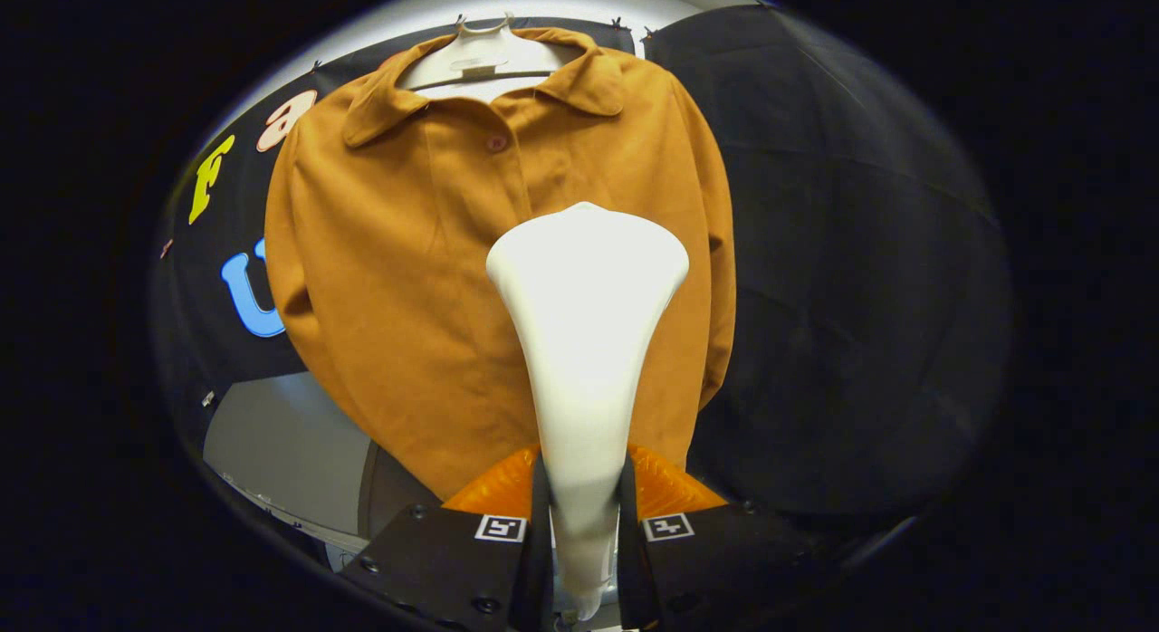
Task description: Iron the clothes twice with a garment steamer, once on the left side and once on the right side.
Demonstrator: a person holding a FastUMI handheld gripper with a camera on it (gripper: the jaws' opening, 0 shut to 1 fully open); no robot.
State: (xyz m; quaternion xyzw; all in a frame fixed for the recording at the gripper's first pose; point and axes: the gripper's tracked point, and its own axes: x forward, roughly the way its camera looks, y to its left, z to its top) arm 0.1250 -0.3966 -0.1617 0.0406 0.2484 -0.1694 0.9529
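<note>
Gripper view: gripper (584,514) was clamped on the neck of one white garment steamer (587,324), both fingers pressing its sides. Steamer head stood just ahead of the fingers, before one mustard shirt (398,279) hanging on one white hanger (480,57), far centre-left.

The shirt (426,279) is matt cloth with a soft, slightly brushed look. The steamer (587,324) is smooth, glossy plastic. The hanger (480,57) looks like smooth plastic.
</note>
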